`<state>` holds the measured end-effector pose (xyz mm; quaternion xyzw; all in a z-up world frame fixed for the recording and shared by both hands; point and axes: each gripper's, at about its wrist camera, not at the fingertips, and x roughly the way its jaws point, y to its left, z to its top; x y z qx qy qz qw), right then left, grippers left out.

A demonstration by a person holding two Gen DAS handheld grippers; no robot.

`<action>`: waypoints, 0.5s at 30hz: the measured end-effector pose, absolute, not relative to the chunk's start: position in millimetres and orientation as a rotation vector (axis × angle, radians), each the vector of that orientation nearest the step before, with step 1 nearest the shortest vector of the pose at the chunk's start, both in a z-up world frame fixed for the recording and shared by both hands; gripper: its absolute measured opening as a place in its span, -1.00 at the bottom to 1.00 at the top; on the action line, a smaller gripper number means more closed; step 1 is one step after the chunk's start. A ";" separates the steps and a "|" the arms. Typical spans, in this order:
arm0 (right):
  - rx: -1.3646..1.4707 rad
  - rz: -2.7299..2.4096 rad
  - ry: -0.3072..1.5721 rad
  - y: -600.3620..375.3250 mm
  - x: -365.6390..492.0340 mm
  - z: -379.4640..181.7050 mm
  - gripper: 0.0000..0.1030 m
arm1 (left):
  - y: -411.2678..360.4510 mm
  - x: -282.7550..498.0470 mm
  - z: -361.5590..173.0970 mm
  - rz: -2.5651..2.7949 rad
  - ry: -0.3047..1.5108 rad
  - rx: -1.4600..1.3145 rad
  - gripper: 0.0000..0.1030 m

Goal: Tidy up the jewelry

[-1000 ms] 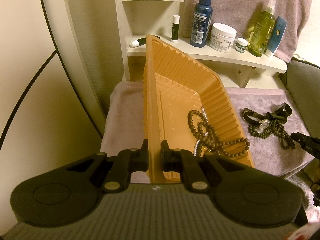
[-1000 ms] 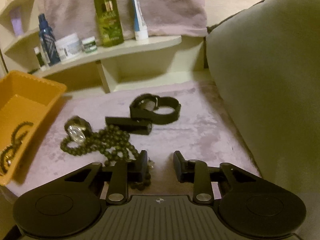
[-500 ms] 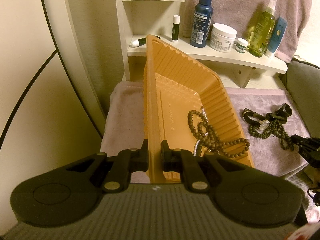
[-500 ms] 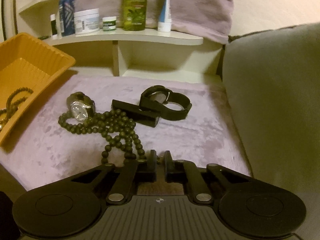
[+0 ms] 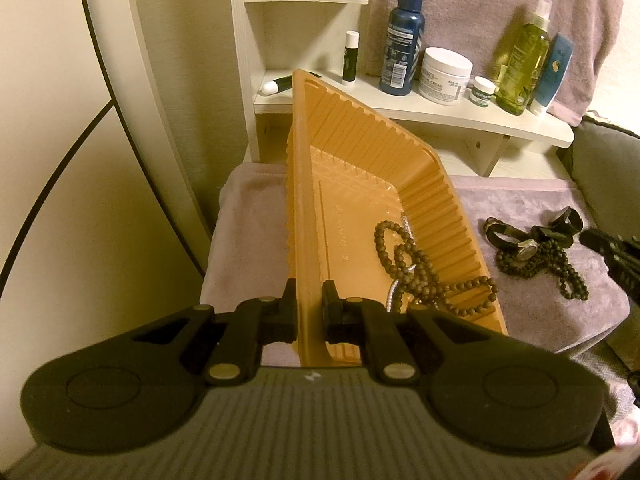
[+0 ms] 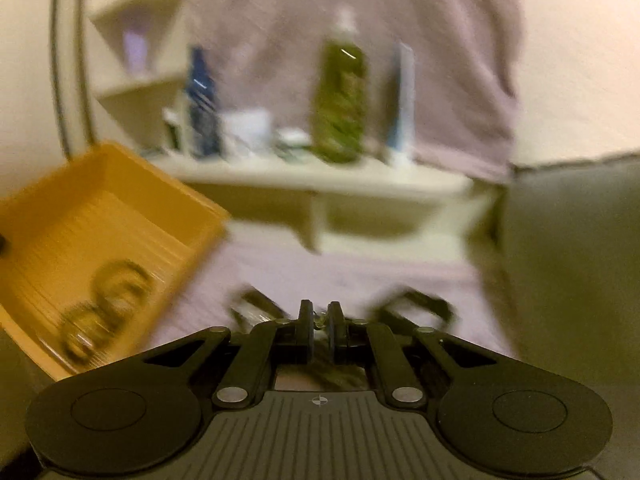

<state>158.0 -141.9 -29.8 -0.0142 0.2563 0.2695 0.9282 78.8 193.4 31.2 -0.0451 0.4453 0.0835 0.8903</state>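
Your right hand-held gripper (image 6: 319,322) has just pinched narrow on something blurred, swinging toward the tray (image 6: 100,216) at 9 o'clock; your left hand-held gripper (image 5: 309,307) still clamps its rim.

The left gripper (image 5: 309,310) sits at 6 o'clock in its own view, pointing toward 12 o'clock, its jaws closed on the near wall of the orange tray (image 5: 304,240), one finger outside the wall and one inside. The right gripper (image 6: 320,328) also points toward 12 o'clock, its jaws drawn nearly together with a small, blurred bit of something between the fingertips; what it is cannot be told. From the left wrist view, its black tip shows at 3 o'clock.
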 end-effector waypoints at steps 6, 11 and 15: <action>0.006 0.743 0.511 -80.2 151.4 -15.9 -0.87 | 193.4 78.8 31.3 0.172 0.924 -0.094 -0.81; 0.008 0.865 0.531 -38.1 142.5 -22.5 -0.87 | 193.2 78.9 31.1 0.171 0.924 -0.097 -0.81; 0.012 0.908 0.558 -19.5 141.9 -32.2 -0.85 | 193.9 78.9 30.9 0.170 0.923 -0.100 -0.81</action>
